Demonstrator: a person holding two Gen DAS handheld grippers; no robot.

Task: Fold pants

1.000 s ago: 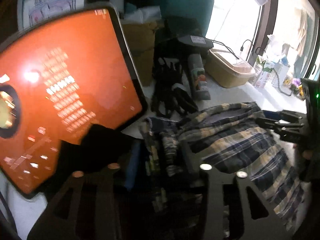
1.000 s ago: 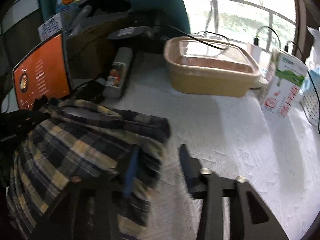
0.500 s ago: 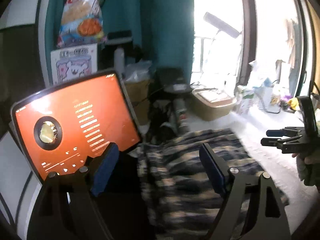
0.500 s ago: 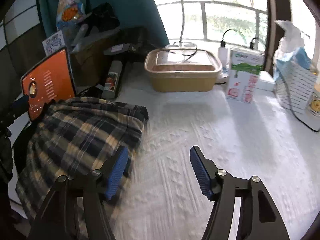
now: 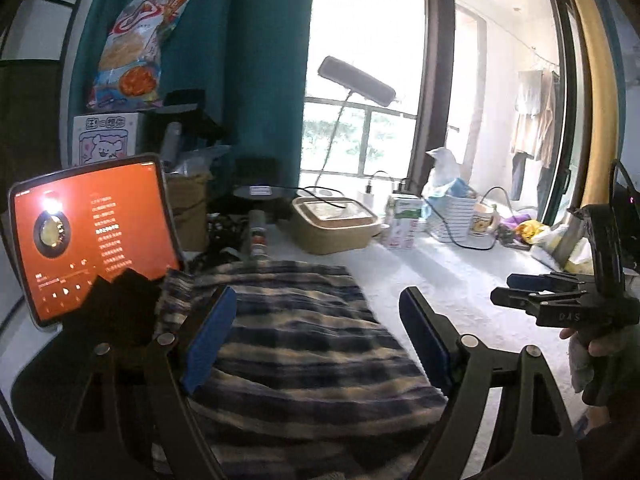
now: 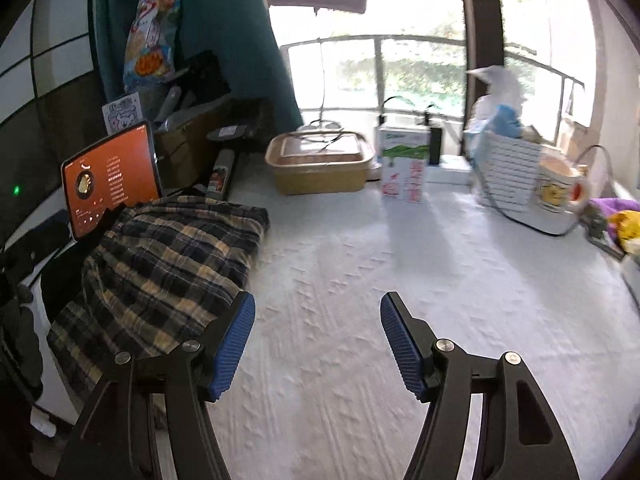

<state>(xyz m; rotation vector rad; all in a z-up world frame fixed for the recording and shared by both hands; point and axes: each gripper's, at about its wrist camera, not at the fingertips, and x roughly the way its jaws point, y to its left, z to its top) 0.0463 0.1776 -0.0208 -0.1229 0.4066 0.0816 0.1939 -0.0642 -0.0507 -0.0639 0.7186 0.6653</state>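
Plaid pants (image 6: 168,256), folded into a bundle, are laid at the left edge of the white textured worktop (image 6: 400,280), just in front of a propped tablet (image 6: 110,178) with an orange screen. Left gripper (image 5: 316,340) and right gripper (image 6: 316,340) are held above the surface, fingers spread with nothing between them, having just been opening. Ranged along the window side: tan lidded container (image 6: 320,166), milk carton (image 6: 404,164), white slatted basket (image 6: 508,172), printed cup (image 6: 560,190).

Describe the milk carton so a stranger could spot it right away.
Start at the big window behind the white-covered table. Along the sill side, the carton stands upright between the tan lidded container and the white slatted basket. It alone shows green hills and red print.
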